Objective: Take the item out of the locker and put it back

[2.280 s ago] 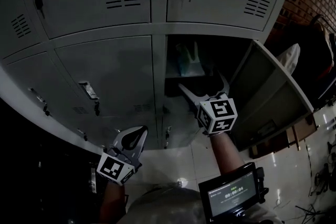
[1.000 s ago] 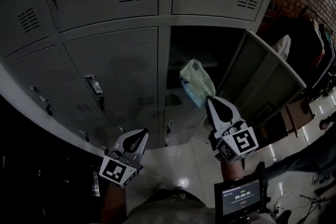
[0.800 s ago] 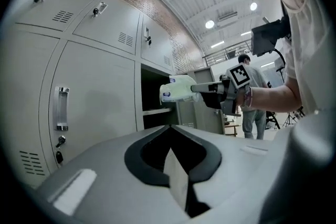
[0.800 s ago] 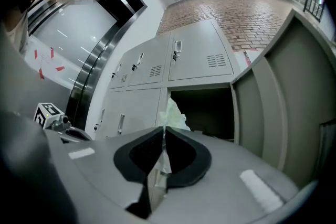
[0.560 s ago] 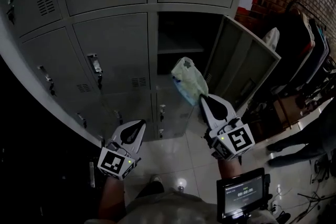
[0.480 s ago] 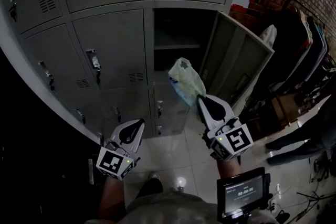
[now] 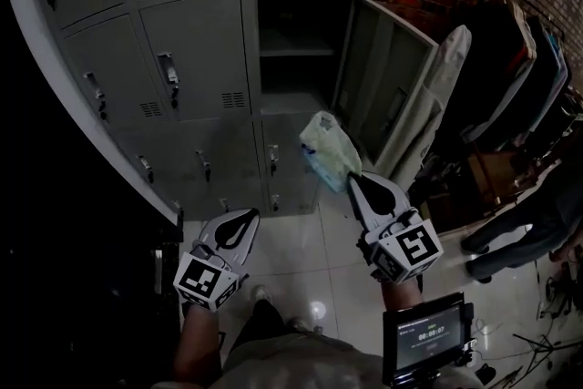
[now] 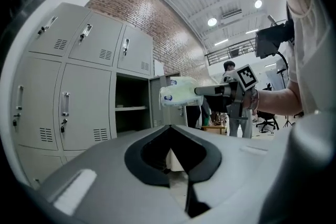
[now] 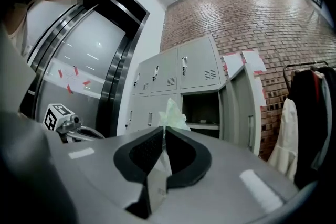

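A pale green plastic bag (image 7: 330,150) hangs in the air in front of the grey lockers, below the open locker (image 7: 296,50). My right gripper (image 7: 357,183) is shut on the bag's lower end. The right gripper view shows the bag (image 9: 172,113) pinched between the jaws of the right gripper (image 9: 164,131). The open locker (image 9: 202,110) lies beyond it, with its door (image 7: 383,87) swung out to the right. My left gripper (image 7: 244,216) is low at the left, shut and holding nothing. In the left gripper view the left gripper (image 8: 169,127) points towards the bag (image 8: 178,97).
Closed locker doors (image 7: 196,59) with handles fill the left. A white garment (image 7: 446,87) and dark clothes on a rack (image 7: 515,50) stand at the right, with a person (image 7: 528,214) beyond. A small screen (image 7: 426,343) sits on my right forearm. Below is tiled floor (image 7: 310,260).
The right gripper has carried the bag out of the open locker and back from it. The lockers now look farther away. The left gripper has stayed low and shut.
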Demonstrator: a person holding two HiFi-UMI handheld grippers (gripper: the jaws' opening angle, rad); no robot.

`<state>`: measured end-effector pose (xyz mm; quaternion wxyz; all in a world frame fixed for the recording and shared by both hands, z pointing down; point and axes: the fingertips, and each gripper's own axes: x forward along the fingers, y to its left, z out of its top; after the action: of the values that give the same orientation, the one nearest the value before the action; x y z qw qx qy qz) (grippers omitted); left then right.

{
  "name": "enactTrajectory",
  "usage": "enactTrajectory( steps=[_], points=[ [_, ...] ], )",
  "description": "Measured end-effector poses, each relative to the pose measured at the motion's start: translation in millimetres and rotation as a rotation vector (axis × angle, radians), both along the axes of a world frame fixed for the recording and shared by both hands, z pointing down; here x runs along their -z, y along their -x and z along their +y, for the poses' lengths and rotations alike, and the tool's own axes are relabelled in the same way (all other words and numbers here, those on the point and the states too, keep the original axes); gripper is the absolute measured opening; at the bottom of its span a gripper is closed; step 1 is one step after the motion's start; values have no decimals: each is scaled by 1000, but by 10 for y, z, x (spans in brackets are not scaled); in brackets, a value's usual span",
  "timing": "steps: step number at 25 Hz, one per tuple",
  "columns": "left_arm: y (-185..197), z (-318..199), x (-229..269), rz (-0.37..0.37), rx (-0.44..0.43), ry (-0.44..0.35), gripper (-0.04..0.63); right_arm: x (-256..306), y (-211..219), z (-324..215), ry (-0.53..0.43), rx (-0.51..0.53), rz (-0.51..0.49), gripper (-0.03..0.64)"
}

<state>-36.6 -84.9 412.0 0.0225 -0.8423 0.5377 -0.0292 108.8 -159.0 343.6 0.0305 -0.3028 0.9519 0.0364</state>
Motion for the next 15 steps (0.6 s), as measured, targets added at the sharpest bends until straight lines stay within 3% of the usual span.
enactTrajectory(
  steps=[15],
  points=[
    [-28,97,397,-12,-19,-83,4,99,-3,257,-9,-17,-1,8]
  ],
)
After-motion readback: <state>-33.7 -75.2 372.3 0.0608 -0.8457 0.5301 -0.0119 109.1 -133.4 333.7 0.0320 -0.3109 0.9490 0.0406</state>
